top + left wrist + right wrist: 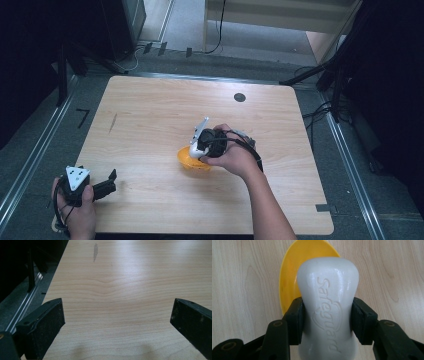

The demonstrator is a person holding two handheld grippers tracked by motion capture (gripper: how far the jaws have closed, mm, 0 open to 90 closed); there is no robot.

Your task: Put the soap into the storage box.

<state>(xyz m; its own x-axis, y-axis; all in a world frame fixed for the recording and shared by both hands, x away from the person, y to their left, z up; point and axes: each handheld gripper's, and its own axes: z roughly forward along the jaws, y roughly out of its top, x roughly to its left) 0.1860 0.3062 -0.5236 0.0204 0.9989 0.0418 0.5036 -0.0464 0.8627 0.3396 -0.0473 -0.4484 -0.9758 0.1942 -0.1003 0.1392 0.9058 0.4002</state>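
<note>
The right hand-held gripper (327, 312) is clamped across the waist of the white soap bar (328, 302), holding it just above the yellow dish (289, 277), probably for placing. Well away from the dish, the left hand-held gripper (117, 322) idles, jaws apart, over bare bench (130, 272).

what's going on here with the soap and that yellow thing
A person works at a light wooden table with a hand-held claw in each hand. The right claw is shut on a pale grey bar of soap embossed "Safeguard", holding it over a small yellow plastic dish near the middle of the table. Whether the soap touches the dish cannot be told. The left claw is open with nothing in it, near the table's front left corner.
</note>
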